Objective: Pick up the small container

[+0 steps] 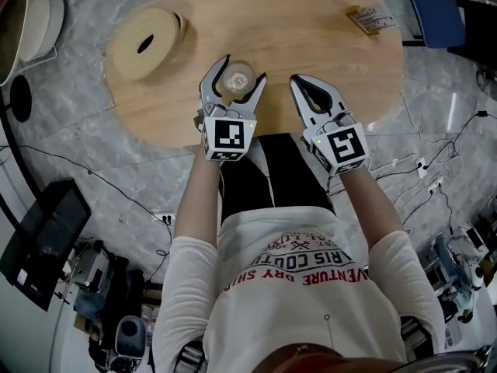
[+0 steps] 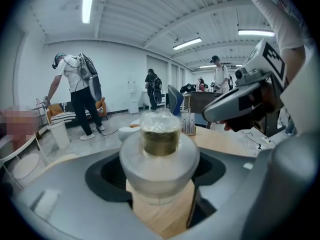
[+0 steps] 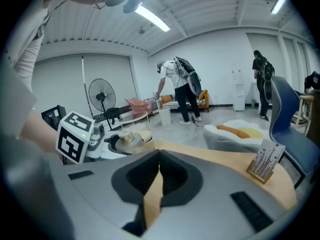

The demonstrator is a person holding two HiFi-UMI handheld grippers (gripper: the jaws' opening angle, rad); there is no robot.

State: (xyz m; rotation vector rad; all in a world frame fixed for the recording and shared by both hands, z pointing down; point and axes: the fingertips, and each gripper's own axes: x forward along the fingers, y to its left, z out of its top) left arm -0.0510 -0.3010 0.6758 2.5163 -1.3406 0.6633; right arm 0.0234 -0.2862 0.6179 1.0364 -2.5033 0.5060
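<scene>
Wooden table (image 1: pixel 311 37) — left fingers (image 2: pixel 55 184) clasp small container (image 2: pixel 161 149); right fingers (image 3: pixel 250 174) together.

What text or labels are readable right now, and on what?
"...VENTURE DRY SHIR...", upside down and partly cut off: on the person's shirt.
Card stand: print too small to read.
Marker cubes: square patterns only, no words.
Small container: no label visible.

Small clear gold-filled container (image 1: pixel 237 78), upright on table (image 1: pixel 311 53), snug between left gripper (image 1: pixel 243 70) jaws.
</scene>
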